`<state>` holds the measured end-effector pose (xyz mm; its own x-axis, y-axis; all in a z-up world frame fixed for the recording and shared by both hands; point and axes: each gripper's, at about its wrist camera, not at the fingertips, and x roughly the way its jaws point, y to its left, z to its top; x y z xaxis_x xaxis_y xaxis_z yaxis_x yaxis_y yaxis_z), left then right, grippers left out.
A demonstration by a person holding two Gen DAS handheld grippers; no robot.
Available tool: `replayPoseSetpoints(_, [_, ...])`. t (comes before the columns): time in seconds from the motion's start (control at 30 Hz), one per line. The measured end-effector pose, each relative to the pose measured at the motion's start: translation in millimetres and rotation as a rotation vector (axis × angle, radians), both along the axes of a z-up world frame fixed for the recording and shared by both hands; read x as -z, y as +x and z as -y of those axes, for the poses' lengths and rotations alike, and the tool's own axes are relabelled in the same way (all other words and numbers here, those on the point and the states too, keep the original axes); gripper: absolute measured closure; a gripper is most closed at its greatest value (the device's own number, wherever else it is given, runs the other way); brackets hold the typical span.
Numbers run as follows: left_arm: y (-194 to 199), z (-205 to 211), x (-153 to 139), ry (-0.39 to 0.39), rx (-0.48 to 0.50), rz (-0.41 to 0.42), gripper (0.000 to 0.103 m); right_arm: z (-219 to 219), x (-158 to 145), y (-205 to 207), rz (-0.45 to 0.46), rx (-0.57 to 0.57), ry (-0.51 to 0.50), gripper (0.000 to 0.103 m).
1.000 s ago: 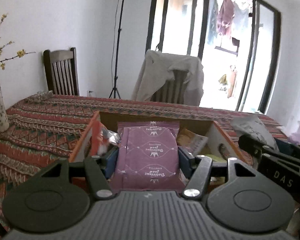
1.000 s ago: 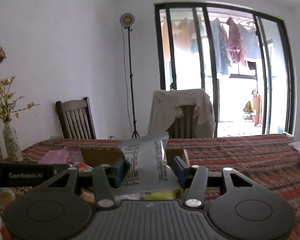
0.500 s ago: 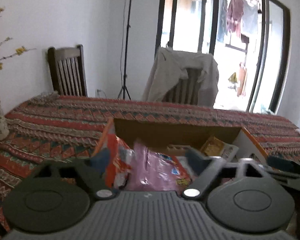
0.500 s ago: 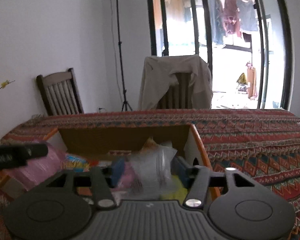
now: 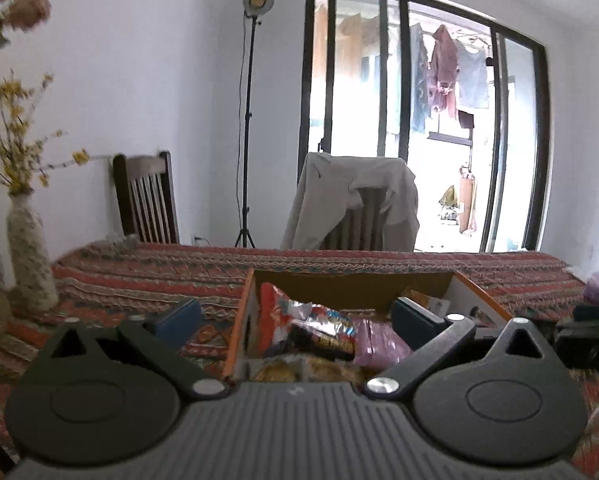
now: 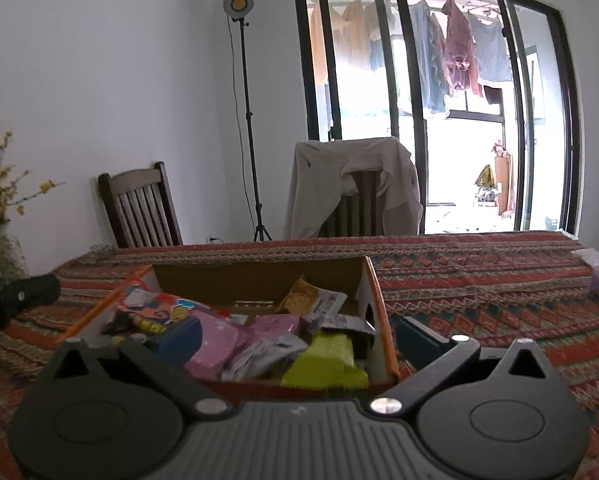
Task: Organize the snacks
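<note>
Left gripper (image 5: 295,316) jaws opening, nothing gripped – right gripper (image 6: 295,330) likewise opening, empty – both over cardboard box (image 6: 259,276) filled with snack packets (image 6: 267,344).

The cardboard box (image 6: 369,280) stands open on the patterned cloth — inside lie mixed snack packets: a pink one (image 6: 215,344), a yellow-green one (image 6: 327,364), a red foil one (image 5: 299,320) — all loosely piled.
</note>
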<state>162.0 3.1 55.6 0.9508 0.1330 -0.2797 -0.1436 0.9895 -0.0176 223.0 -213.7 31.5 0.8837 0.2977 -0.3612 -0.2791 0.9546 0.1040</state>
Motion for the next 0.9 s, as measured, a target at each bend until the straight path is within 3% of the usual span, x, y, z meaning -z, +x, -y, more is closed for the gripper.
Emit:
replayPoseSetpoints(0.23, [-72,6,4,0.004,0.104,-0.014,0.0,15,-2,-79,0.019,-0.023,-0.021,0.0])
replayPoseSetpoints(0.4, [-109,12,28,0.001,0.119,-0.046,0.0,20,11,-117,-0.018,-0.054,-0.018,0.0])
replayPoseSetpoints(0.6, [-130,9,59,-0.076,0.087,-0.11,0.0,18,33,-140,-0.077,-0.061,-0.056,0.0])
replayPoseSetpoints(0.9, [-140,9,69,-0.081,0.084,-0.135,0.0,13,48,-154,-0.11,-0.074,-0.085,0.0])
